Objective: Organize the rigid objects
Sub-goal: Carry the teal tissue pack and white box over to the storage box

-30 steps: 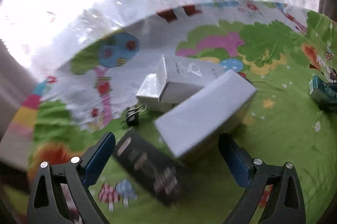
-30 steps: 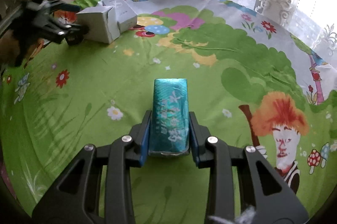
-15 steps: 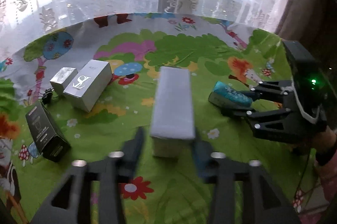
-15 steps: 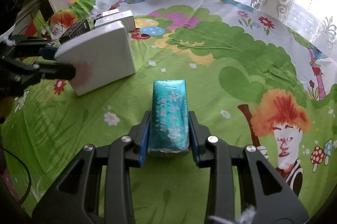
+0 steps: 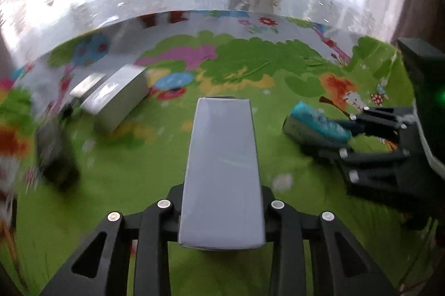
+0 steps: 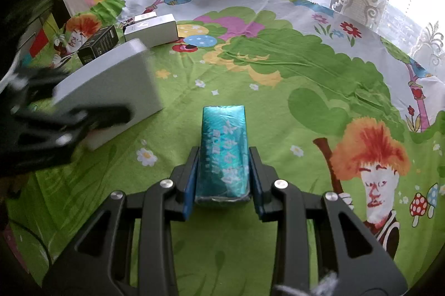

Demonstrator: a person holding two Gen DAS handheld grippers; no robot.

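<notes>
The left gripper [image 5: 221, 208] had just closed its jaws on the near end of a long pale grey rectangular cardboard box [image 5: 222, 165], which ran straight out between the black fingers above the green cartoon-printed tablecloth [image 5: 250, 68]. From the right wrist view the same grey box [image 6: 111, 84] sat tilted at the left, clamped in the blurred left gripper [image 6: 83, 118], its far end raised off the cloth.

The right gripper [image 6: 222, 182] was clamped on a shiny teal foil-wrapped rectangular packet [image 6: 224, 151], blue pads [image 6: 190, 184] pressed to both long sides, the packet pointing away over the cloth. In the left wrist view that teal packet [image 5: 317, 123] lay to the right of the grey box, near it but apart, with the right gripper [image 5: 353, 134] behind it.

Further back on the left lay a silver-white rectangular carton [image 6: 151, 32], a smaller white box [image 6: 144, 16] just behind it, and a black printed carton [image 6: 98, 44] just beside them
</notes>
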